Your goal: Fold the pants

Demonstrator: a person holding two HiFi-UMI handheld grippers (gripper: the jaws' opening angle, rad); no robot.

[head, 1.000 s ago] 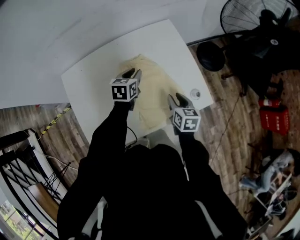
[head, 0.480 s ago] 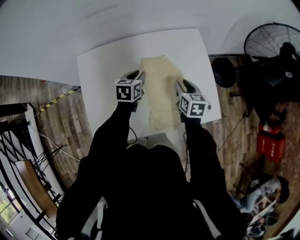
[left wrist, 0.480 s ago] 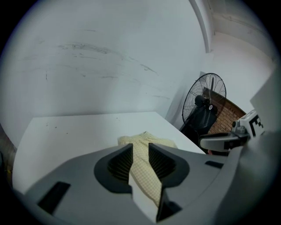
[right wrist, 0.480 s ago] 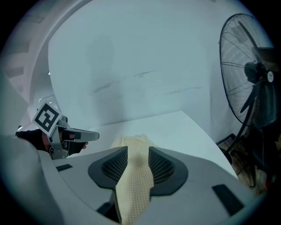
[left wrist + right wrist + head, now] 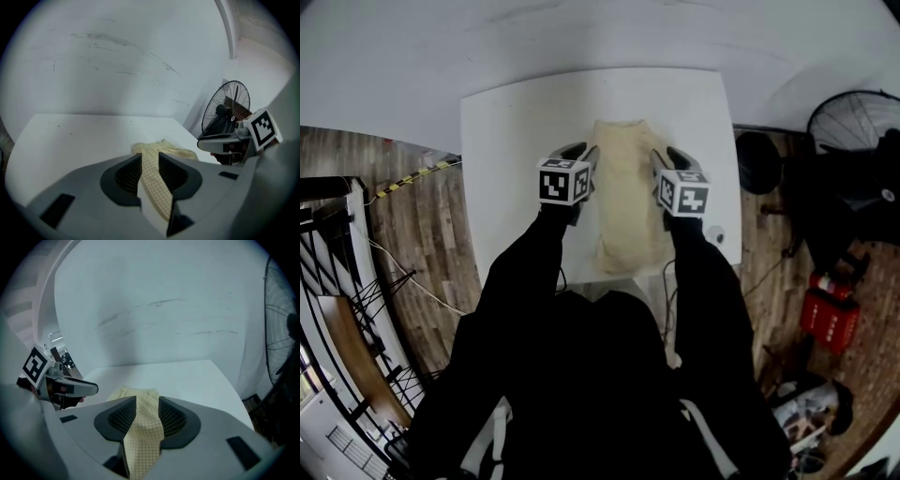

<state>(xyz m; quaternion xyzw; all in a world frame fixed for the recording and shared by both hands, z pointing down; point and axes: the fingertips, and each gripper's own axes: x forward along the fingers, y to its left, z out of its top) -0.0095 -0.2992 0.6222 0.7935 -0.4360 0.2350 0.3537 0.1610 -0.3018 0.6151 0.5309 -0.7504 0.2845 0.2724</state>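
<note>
Left gripper (image 5: 150,169) and right gripper (image 5: 146,414) each pinch the checked pants (image 5: 627,192); carry both edges level, folding squarely.

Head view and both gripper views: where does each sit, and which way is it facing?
Head view: on the head, looking down at pants on table; sleeves, left hand-held gripper and right hand-held gripper show.
Left gripper view: along its jaws, shut on pants, toward the wall.
Right gripper view: likewise, from the right.
Shared: the pants.
</note>
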